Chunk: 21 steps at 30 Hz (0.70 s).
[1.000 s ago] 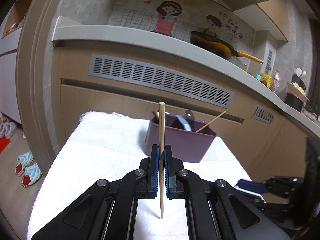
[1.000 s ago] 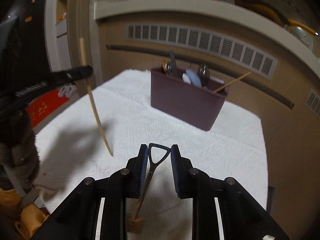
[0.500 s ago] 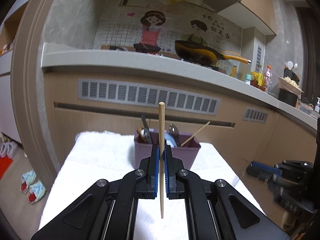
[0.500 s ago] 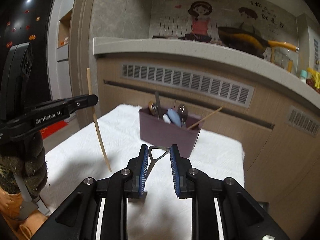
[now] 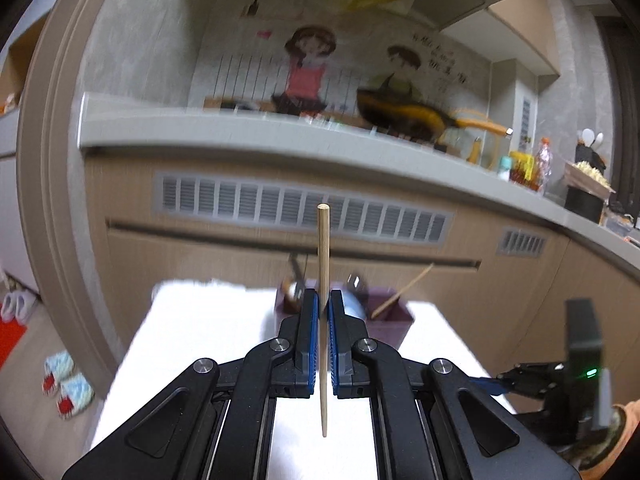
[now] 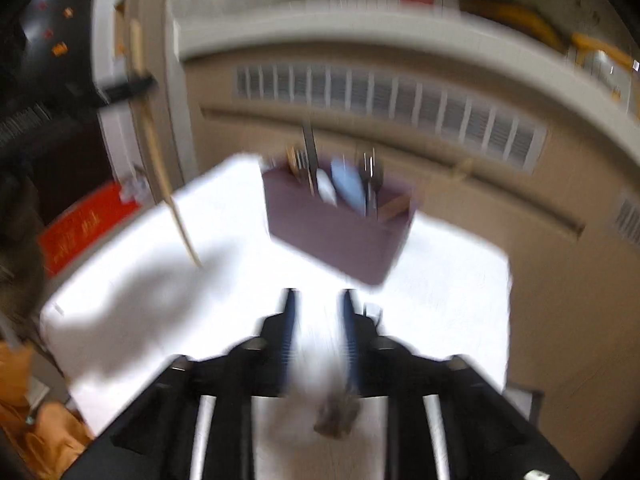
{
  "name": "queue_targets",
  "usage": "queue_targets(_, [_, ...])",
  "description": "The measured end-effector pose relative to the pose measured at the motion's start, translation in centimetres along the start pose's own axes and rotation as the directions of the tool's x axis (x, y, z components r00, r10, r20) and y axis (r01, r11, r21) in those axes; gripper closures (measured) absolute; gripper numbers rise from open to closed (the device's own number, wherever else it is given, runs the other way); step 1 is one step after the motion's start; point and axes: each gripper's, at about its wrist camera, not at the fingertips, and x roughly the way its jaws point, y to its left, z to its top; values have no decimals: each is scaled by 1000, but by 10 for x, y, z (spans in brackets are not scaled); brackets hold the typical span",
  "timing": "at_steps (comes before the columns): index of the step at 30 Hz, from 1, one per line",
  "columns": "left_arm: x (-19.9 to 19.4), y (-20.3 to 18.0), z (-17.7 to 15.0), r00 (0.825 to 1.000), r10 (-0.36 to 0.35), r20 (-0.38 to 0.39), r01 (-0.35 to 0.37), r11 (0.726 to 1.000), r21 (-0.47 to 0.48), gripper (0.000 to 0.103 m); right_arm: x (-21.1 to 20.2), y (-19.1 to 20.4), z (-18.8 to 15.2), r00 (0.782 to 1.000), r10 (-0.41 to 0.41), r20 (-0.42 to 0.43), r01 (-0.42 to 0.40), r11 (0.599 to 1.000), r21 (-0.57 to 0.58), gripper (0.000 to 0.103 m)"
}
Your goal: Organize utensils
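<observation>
Item: slender pale wooden chopstick (image 5: 323, 320), clamped upright between the blue-padded fingers of the left gripper (image 5: 323, 312), long axis vertical, tip hanging clear above the white cloth-covered table (image 5: 208, 328). Destination: purple rectangular plastic utensil bin (image 6: 340, 232), straight ahead of the left gripper, already holding cutlery and a second stick. Right gripper (image 6: 318, 312): jaws spread; whether it holds anything cannot be told through blur. Left hand judged to deliver next.

Both wrist cameras are looking forward along their fingers, over the white table (image 5: 208, 320), toward the counter (image 5: 280, 136). Both are sharing the purple bin (image 6: 340, 232), the right view nearer and blurred.
</observation>
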Motion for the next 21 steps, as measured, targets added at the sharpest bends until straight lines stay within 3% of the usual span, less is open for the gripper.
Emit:
queue_targets(7, [21, 18, -37, 998, -5, -63, 3, 999, -35, 98, 47, -16, -66, 984, -47, -171, 77, 982, 171, 56])
queue_targets(11, [31, 23, -47, 996, -12, -91, 7, 999, -53, 98, 53, -12, -84, 978, -106, -182, 142, 971, 195, 52])
queue_targets(16, [34, 24, -49, 995, -9, -103, 3, 998, -62, 98, 55, -15, -77, 978, -114, -174, 143, 976, 163, 52])
queue_targets(21, [29, 18, -45, 996, -11, -89, 6, 999, -48, 98, 83, -27, -25, 982, -145, -120, 159, 981, 110, 56])
